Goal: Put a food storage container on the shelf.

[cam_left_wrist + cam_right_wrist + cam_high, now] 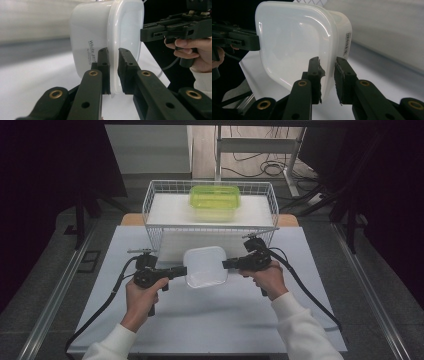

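A white plastic container (205, 266) with its lid on is held above the table between both grippers. My left gripper (184, 270) is shut on the lid's rim at the container's left side. In the left gripper view its jaws (113, 72) pinch the rim, and printed text shows on the container's wall (87, 37). My right gripper (225, 264) is shut on the rim at the opposite side. In the right gripper view the jaws (327, 77) clamp the edge of the lid (292, 42), with a barcode label on the wall beside it.
A white wire basket (149, 202) stands at the table's far edge on a white block, with a green translucent container (215, 197) inside. The white tabletop (210, 320) stretches below the hands. Cables trail from both grippers toward the table's front.
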Available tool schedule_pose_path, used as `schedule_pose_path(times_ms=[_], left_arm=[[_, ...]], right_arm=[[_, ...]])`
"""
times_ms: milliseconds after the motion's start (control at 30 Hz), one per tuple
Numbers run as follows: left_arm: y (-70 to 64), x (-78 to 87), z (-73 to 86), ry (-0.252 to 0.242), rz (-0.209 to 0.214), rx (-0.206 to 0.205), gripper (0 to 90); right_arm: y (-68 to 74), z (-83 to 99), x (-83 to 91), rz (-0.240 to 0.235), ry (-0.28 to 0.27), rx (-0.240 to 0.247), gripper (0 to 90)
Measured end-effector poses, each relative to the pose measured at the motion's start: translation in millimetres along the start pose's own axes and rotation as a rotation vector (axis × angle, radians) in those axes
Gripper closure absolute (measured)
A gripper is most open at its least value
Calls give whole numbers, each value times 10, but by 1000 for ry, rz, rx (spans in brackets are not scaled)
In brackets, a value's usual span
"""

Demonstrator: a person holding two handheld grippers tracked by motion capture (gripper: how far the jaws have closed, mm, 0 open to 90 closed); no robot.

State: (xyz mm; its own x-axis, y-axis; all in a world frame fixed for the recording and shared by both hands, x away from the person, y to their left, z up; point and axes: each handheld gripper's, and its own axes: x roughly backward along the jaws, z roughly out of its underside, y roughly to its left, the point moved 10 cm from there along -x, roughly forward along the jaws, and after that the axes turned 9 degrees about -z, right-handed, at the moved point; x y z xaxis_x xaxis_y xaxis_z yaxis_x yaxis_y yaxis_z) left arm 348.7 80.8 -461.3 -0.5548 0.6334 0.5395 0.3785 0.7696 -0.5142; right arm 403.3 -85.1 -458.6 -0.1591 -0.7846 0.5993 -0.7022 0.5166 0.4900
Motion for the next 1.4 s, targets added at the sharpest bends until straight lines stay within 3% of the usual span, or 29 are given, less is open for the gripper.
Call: schedule_pose_path(times_ms=[533, 967, 1400], left_arm=[[-254, 248, -458, -75, 18, -88, 804], [-434, 360, -748, -96, 23, -149, 804], [-543, 487, -1187, -125, 28, -214, 804]], right_arm=[[256, -427, 378, 34, -108, 92, 751], [370, -647, 628, 53, -170, 126, 751], [464, -1005, 827, 69, -229, 159, 751]])
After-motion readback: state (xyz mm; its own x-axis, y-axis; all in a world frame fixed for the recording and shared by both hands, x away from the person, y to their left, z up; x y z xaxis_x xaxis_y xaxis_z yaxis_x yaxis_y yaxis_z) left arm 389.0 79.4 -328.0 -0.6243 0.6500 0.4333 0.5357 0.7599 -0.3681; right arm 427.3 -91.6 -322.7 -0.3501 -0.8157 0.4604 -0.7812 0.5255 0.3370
